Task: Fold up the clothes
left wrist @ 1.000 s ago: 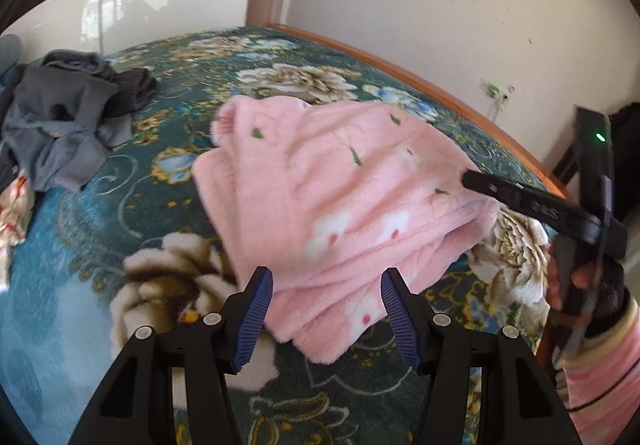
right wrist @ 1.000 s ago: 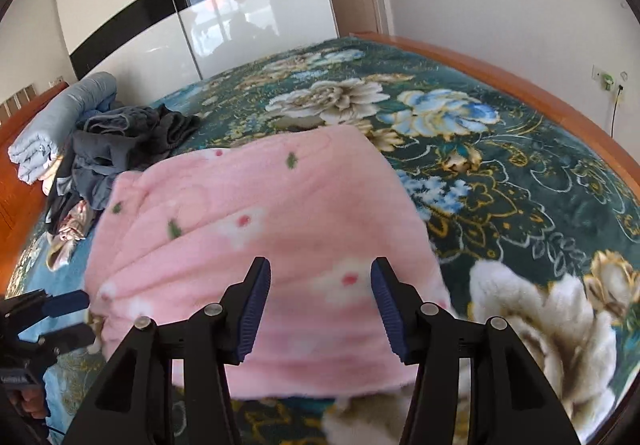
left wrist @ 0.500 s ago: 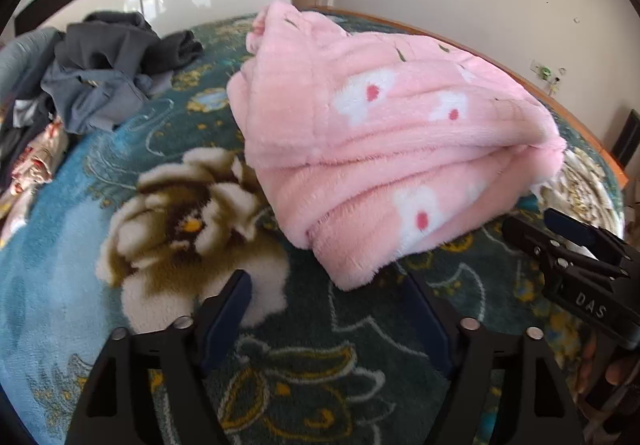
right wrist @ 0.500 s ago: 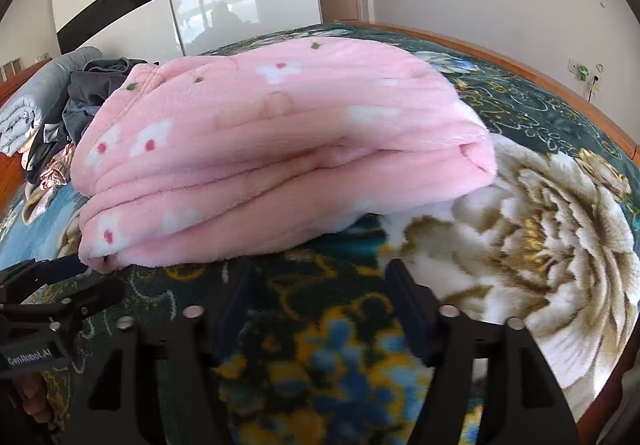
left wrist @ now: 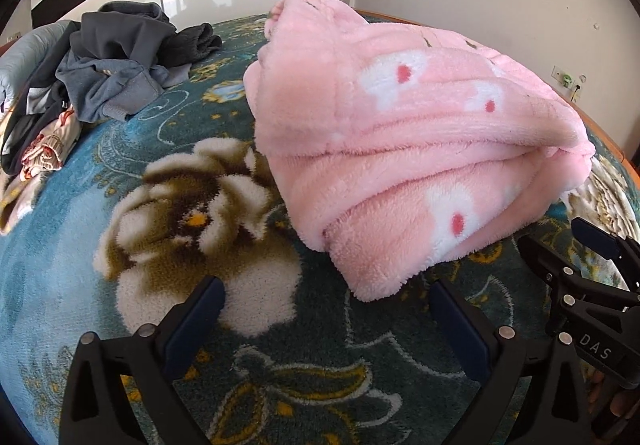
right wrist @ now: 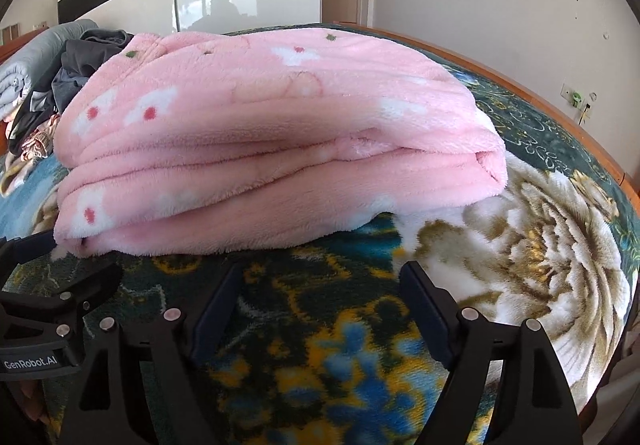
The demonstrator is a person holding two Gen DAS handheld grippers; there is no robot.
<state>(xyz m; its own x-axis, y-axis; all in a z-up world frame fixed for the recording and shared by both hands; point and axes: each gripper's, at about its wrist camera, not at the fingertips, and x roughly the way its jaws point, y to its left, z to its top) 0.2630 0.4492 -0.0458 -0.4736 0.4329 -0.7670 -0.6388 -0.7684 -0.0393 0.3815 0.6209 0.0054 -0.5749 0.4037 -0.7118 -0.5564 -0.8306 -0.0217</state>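
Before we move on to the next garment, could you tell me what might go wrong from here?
1. The pink bundle is thick and loosely layered; its top fold may spring open now that both tools, which have just been opening, hold nothing.
2. The left tool sits close to its corner and could snag it.
3. The grey pile remains unfolded.

The pink fleece garment [left wrist: 412, 149] lies folded on the bed, in several thick layers stacked one on another. It is soft and fluffy, with white flowers that have red centres and some small green marks on top. In the left wrist view one folded corner points toward 6 o'clock. In the right wrist view the bundle [right wrist: 276, 141] lies wide, with its folded edges facing the camera and a rounded fold at 3 o'clock.
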